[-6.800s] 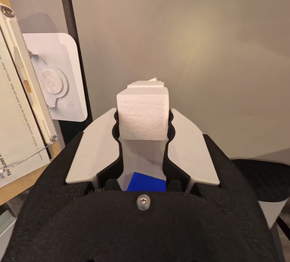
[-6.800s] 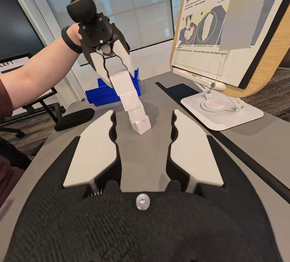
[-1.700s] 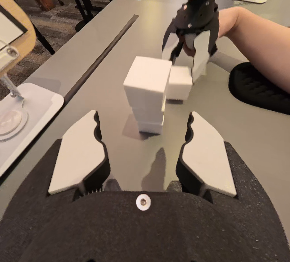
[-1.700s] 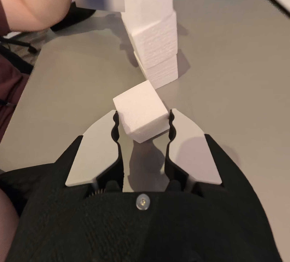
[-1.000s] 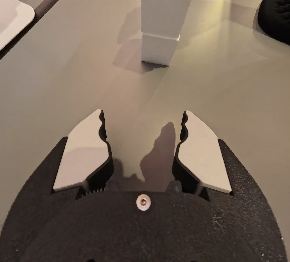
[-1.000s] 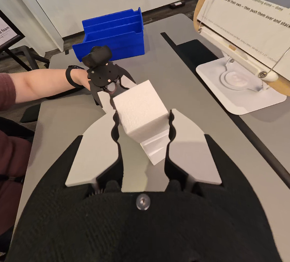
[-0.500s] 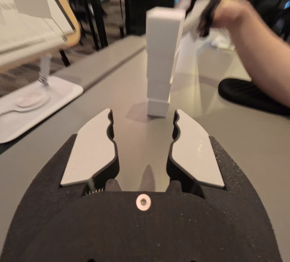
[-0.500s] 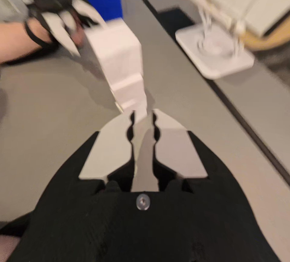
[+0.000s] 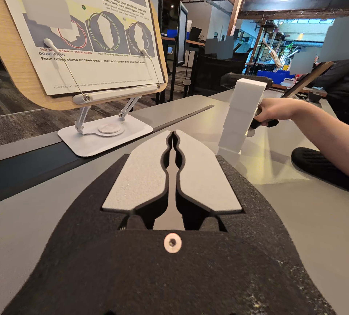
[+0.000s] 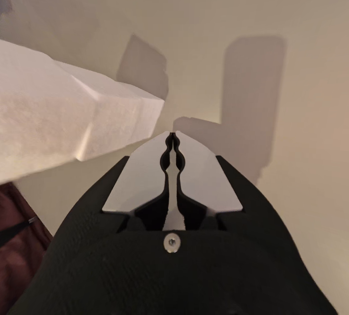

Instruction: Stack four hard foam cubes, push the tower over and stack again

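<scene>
The grey worktop (image 9: 188,109) fills both views, with the board on its white stand (image 9: 105,134) at my left and a black pad (image 9: 321,166) at my right. On it stands the tower (image 9: 239,117), four foam cubes high, leaning a touch and stepped at the joints. A second ago my right gripper (image 10: 172,133) still held the fourth cube; now that cube is on top, both pairs of jaws have snapped together and hold nothing. So, I reckon, stacking is done and the push comes next. My left gripper (image 9: 172,133) points past the tower's left side. The left view shows the whole tower and my hand (image 9: 272,109) behind it; the right view shows only foam (image 10: 75,122) close at its left, apparently just beside the jaws.
</scene>
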Demonstrator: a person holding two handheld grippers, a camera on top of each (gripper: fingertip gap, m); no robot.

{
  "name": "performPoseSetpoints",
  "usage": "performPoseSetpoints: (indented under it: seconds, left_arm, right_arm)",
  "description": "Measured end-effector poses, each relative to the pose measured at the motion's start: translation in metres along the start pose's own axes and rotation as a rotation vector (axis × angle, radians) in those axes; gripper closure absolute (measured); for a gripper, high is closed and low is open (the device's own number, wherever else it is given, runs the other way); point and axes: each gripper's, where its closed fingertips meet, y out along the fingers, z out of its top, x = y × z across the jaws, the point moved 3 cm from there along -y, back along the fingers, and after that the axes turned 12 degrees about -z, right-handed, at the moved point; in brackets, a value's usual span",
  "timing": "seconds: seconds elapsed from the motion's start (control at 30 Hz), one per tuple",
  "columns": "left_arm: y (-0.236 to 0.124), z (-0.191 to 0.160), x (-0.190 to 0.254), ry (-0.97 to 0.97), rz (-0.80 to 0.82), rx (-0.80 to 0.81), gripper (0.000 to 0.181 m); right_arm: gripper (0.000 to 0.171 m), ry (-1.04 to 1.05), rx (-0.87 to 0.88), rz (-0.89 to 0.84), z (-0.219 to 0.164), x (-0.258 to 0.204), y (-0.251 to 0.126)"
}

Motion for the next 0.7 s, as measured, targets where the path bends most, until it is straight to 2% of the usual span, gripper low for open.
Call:
performPoseSetpoints:
  seconds: [0.17, 0.3, 0.5, 0.63, 0.7]
  left_arm:
    - [0.003, 0.004, 0.006, 0.079, 0.031, -0.048, 0.181]
    - [-0.011, 0.022, 0.004, 0.122, 0.093, -0.047, 0.181]
    - [-0.045, 0.051, -0.007, 0.161, 0.209, 0.029, 0.181]
    - [-0.061, 0.058, -0.016, 0.102, 0.219, 0.058, 0.181]
    - [-0.065, 0.055, -0.017, 0.063, 0.186, 0.014, 0.181]
  right_arm:
    - [0.170, -0.155, 0.107, -0.057, 0.033, -0.060, -0.013]
    - [0.170, -0.255, 0.203, -0.168, 0.045, -0.082, -0.036]
    - [0.170, -0.283, 0.248, -0.224, 0.046, -0.082, -0.054]
    - [0.170, -0.273, 0.272, -0.214, 0.045, -0.076, -0.064]
    - [0.170, -0.281, 0.272, -0.201, 0.043, -0.074, -0.064]
